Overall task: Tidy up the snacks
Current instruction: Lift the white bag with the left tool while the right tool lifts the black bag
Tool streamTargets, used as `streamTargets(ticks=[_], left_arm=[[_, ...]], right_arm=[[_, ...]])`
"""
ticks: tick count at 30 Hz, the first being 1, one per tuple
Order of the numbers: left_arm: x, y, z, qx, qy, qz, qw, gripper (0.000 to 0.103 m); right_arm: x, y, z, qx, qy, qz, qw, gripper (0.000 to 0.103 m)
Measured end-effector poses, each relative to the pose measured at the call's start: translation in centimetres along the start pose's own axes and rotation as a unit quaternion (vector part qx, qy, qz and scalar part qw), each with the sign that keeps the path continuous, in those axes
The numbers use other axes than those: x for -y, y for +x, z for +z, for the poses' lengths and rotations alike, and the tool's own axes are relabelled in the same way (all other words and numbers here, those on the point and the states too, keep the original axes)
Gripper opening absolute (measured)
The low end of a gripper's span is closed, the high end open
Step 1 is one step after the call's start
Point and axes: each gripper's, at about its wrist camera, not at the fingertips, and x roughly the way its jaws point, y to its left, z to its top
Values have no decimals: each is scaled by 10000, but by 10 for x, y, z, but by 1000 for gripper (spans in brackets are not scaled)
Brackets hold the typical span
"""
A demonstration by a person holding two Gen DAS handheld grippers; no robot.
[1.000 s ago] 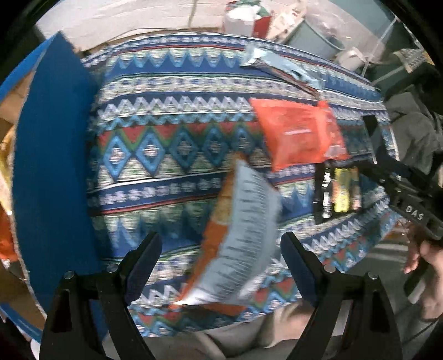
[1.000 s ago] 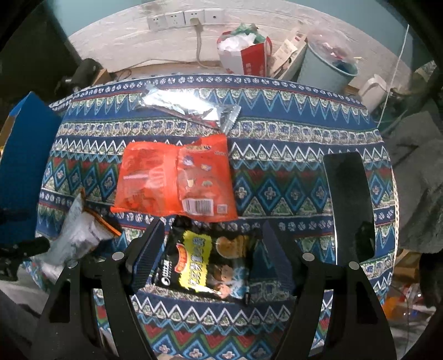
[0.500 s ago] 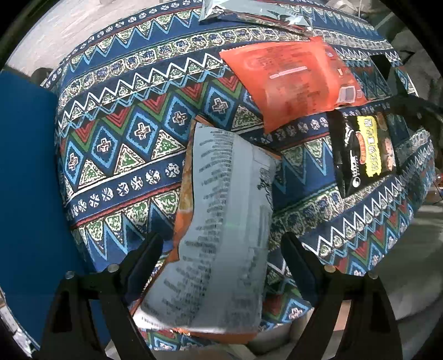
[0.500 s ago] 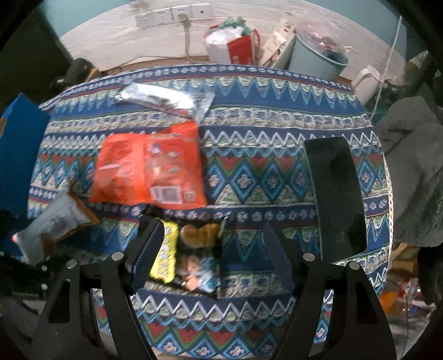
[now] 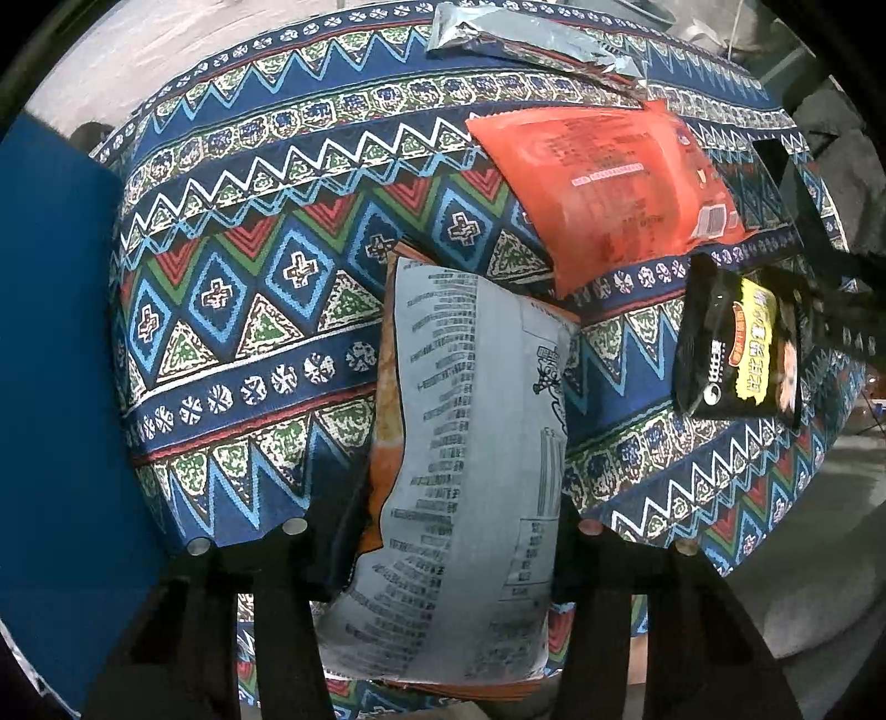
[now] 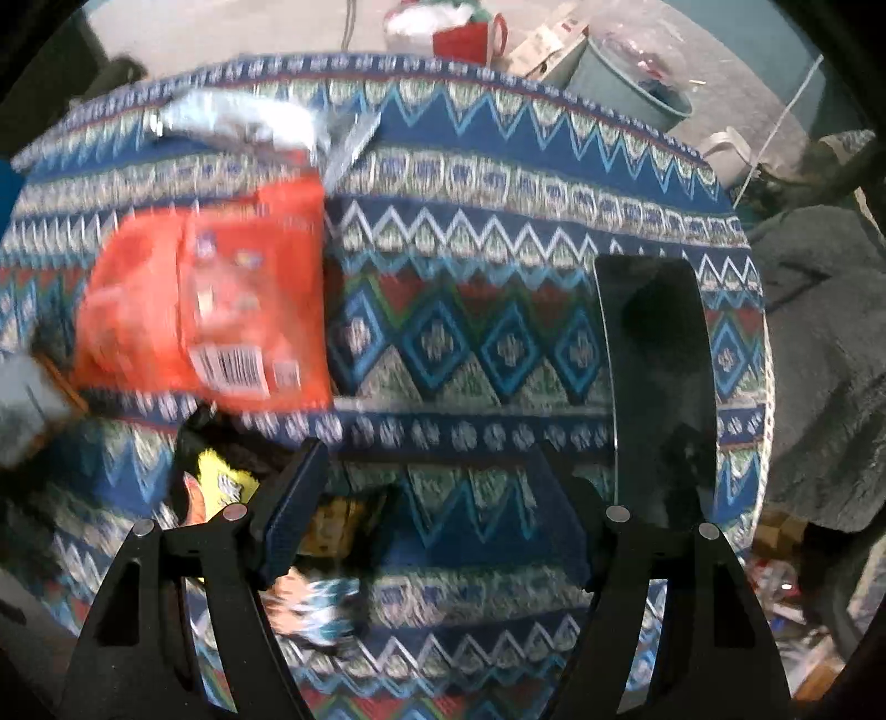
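Note:
A grey-backed snack bag with orange edges [image 5: 470,443] lies on the patterned tablecloth [image 5: 249,249]. My left gripper [image 5: 448,554] points down at it, and its jaws are closing with both pads against the bag's sides. An orange snack bag [image 5: 603,188] [image 6: 199,299] lies farther back, with a silver bag [image 5: 526,33] [image 6: 238,119] behind it. My right gripper [image 6: 432,515] is open above the cloth. A black and yellow snack bag [image 5: 736,343] [image 6: 221,482] lies under and to the left of its left finger. The right wrist view is blurred.
A tall blue box [image 5: 55,360] stands at the table's left edge. A glossy black flat slab [image 6: 653,354] lies on the cloth at the right. Beyond the table are a grey bin [image 6: 626,83], a red bag [image 6: 470,39] and a grey blanket [image 6: 819,360].
My left gripper came down over the grey bag and its jaws drew in against it. The right gripper shifted right, so the black bag now sits by its left finger.

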Motion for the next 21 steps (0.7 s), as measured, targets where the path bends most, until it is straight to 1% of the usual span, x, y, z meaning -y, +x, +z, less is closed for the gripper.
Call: streamTargets(ticks=[2,4,7,9,11,13,15,16,18,21], left_arm=[[-2,-3,0,-1,-2,7,10000,52],[2,-1,2,-15,-39,-9,10000,52],[5,-2,-1,-34,-65,-86,9999,52],[7,-2,-3,-36,-36,-76,10000,52],[9,-2,-3,-22,-11,-58,10000,52],[12,0,-4,-10,6,-47,10000,52],[11,1,-4,-6,0,-46,10000,52],[11,1,-4,-8,-6,-50,10000,52],[12,-2,-6,-11,-14,-51,10000,52],[10,-2,-6,-5,-28,-70,10000,52]], right_arm=[[0,0,-9,-84,-53,-85,9999,73],[2,-2,-20,-177,-55,-72,9998,73],[3,-8,-37,-290,-104,150,9994,73],[1,-17,-46,-209,-132,345,9991,73],[2,-32,-47,58,-58,663,9978,73],[-1,-42,-46,271,16,1219,9922,74],[-6,-42,-43,222,-2,1626,9864,74],[-12,-39,-42,145,-53,1754,9844,74],[-25,-29,-42,-29,-198,1789,9837,74],[-37,-14,-41,-210,-399,1637,9855,74]])
